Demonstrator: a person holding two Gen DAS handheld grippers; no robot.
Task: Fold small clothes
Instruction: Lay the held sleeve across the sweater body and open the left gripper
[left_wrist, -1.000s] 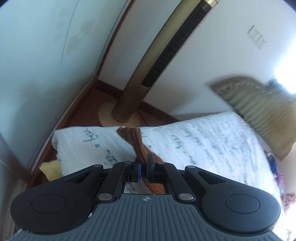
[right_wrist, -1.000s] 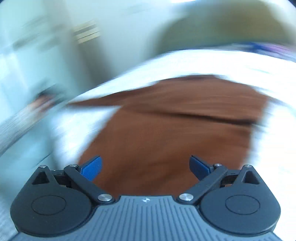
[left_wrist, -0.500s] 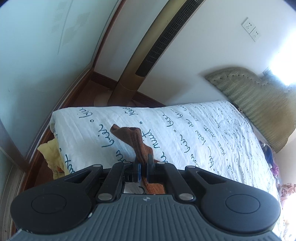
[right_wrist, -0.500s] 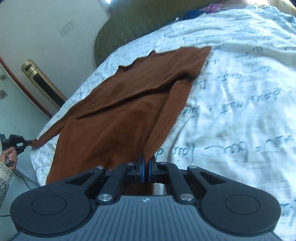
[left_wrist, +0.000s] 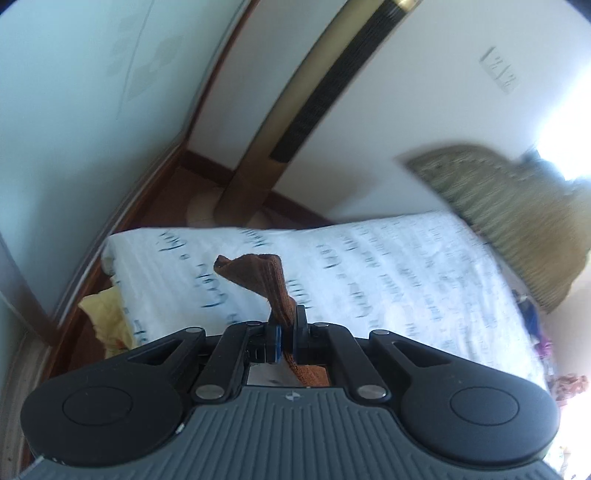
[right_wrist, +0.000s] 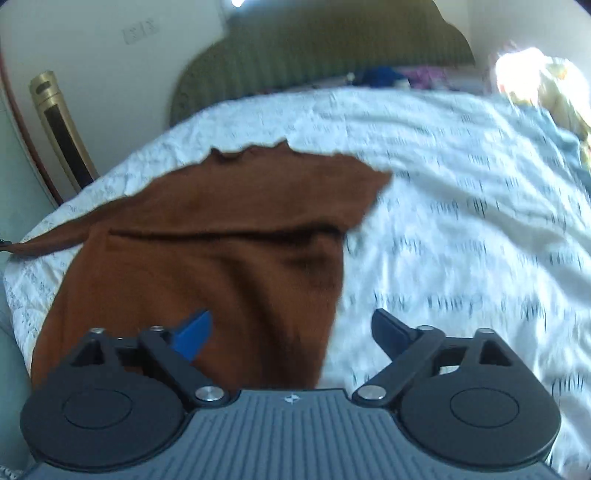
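One brown sweater (right_wrist: 207, 251) lies flat on the bed (right_wrist: 461, 206). Left gripper (left_wrist: 286, 332) pinches its far sleeve; right gripper (right_wrist: 291, 332), jaws just spread, empty, hovers probably over the hem.

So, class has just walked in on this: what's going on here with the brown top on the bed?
A person is folding a brown top spread on a bed's printed white sheet, using two hand-held claws. The left claw is shut on the end of one sleeve, holding it raised above the sheet. The right claw has just opened and holds nothing; it hangs over the top's right edge. The other sleeve lies folded across the body.
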